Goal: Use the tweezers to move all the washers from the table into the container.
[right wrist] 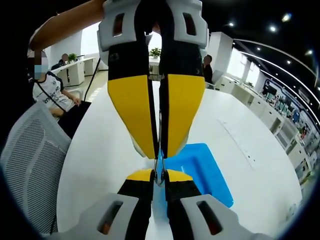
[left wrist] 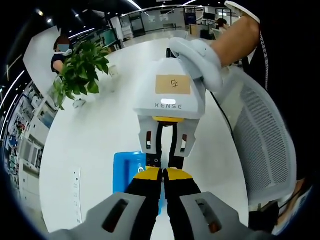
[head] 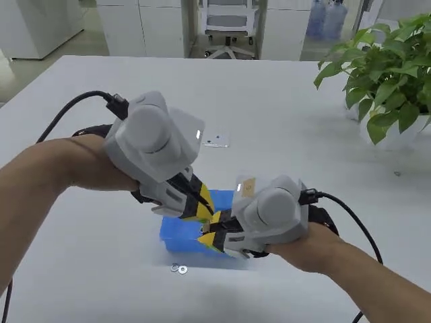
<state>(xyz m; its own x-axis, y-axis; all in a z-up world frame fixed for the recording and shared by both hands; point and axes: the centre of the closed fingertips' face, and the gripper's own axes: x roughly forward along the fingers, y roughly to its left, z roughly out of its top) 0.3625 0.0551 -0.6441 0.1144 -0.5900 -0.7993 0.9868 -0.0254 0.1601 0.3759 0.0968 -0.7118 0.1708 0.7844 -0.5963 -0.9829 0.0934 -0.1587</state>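
1. Lying on the white table [head: 283, 101], two small washers [head: 179, 269] sit side by side, just in front of the near edge of the blue container [head: 176, 232] and outside it.
2. We see the tweezers [right wrist: 159, 169] edge-on in the right gripper view, as a thin metal strip above the container.
3. We find the right gripper [right wrist: 159, 176] with its jaws drawn narrow, pinching the near end of the tweezers between its yellow tips.
4. We see the left gripper [right wrist: 159, 152] come in from the top of that view. Its long yellow pads taper to a thin slit at the tips and close on the same strip.
5. From the head view, we note both grippers meeting tip to tip over the container. The left one sits higher and the right one lower.
6. Farther out on the table we spot a small white card [head: 216, 140]. A potted plant [head: 390, 74] stands at the far right, well apart from the work.
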